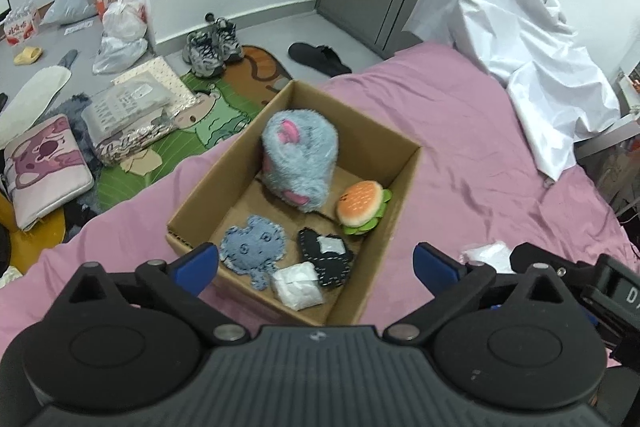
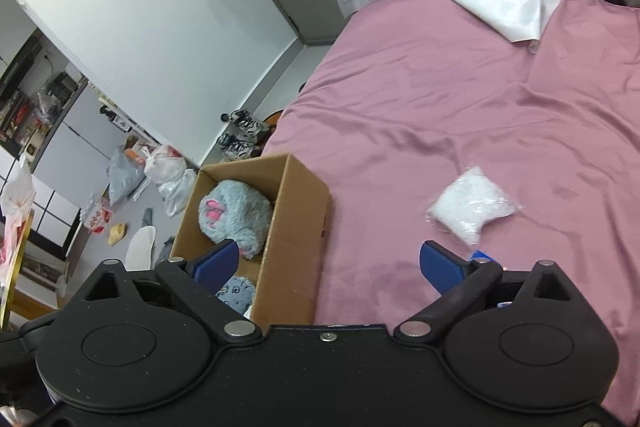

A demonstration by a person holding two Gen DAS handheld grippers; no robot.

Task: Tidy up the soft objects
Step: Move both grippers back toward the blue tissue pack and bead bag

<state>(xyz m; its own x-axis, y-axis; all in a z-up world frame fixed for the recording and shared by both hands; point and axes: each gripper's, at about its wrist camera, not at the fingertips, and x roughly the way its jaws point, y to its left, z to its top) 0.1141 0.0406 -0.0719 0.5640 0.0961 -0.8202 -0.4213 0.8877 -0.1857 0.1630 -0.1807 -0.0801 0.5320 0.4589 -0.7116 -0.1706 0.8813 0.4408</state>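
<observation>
Cardboard box [image 1: 396, 203]: open-topped, resting on the pink bed sheet [image 1: 460, 131] near the bed's edge; it serves as the landmark below.
Fluffy blue plush [image 1: 298, 163]: inside the box at its far end, standing tall, pink patches showing.
Burger plush [image 1: 362, 205]: inside the box, against its right wall, just beside the fluffy blue plush.
Blue felt toy [image 1: 254, 247]: flat on the box floor, near-left corner.
Black felt toy [image 1: 326, 255]: flat on the box floor, between the blue felt toy and the right wall.
White packet [image 1: 297, 285]: inside the box at the near wall, touching the black felt toy.
Clear bag of white filling [image 2: 470, 207]: outside the box, on the sheet to its right, well apart from it.
Left gripper [image 1: 316, 267]: above the box's near edge, fingers spread wide, holding nothing.
Right gripper [image 2: 328, 263]: right of the box over the sheet, fingers spread wide and empty; the bag lies just beyond its right finger, possibly touching.
White sheet [image 1: 520, 27]: draped beyond the box at the bed's far side.
Sneakers [image 1: 212, 47]: on the floor past the box.
</observation>
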